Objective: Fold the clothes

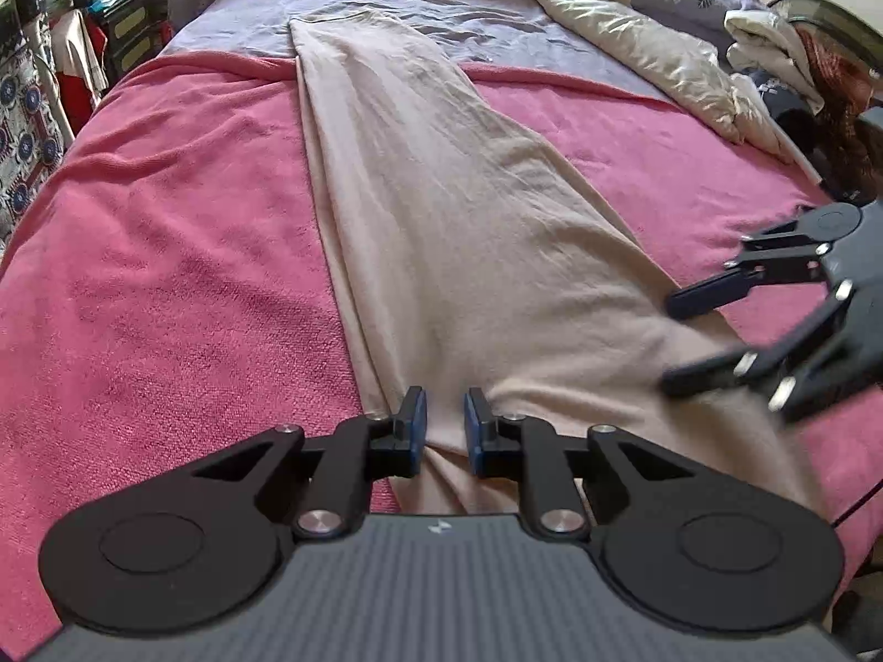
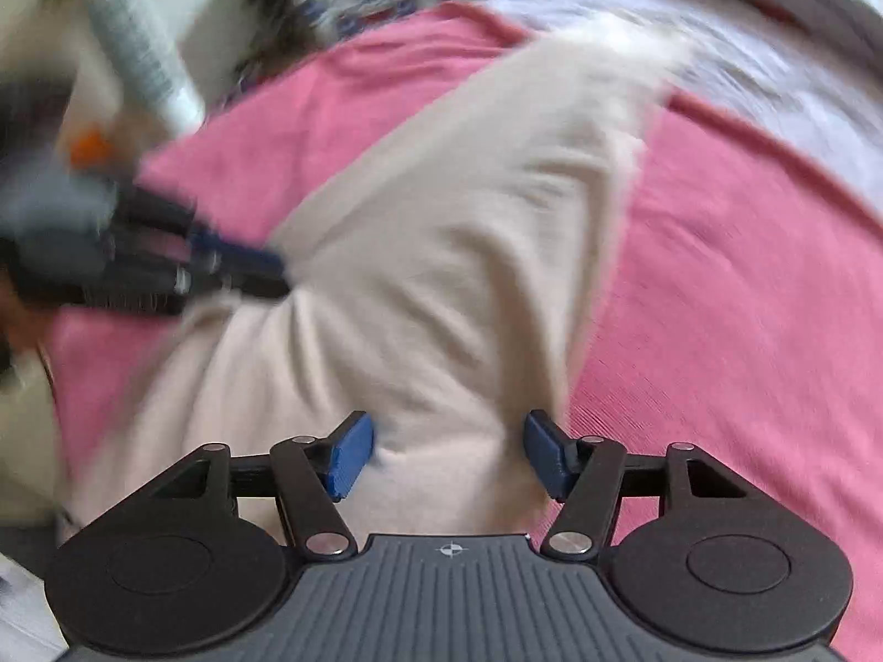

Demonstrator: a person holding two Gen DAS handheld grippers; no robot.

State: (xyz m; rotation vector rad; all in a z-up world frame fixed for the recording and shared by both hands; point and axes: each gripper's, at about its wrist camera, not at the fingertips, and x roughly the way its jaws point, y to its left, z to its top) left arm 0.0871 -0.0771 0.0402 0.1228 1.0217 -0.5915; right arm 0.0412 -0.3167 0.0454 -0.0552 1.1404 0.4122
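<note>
Beige garment (image 1: 441, 209) lies lengthwise on the pink blanket (image 1: 165, 254), narrow far end reaching onto the grey sheet (image 1: 430, 16), wide near end bunched under both grippers. Left gripper (image 1: 445, 430): jaws a narrow gap apart, a fabric ridge sits between the blue pads (image 1: 418, 425), not visibly pinched. Right gripper (image 2: 450, 449): jaws spread wide over the cloth's right near edge, nothing clamped. Right wrist view is motion-blurred. Cream quilt (image 1: 651, 55) piled at far right of the bed.
</note>
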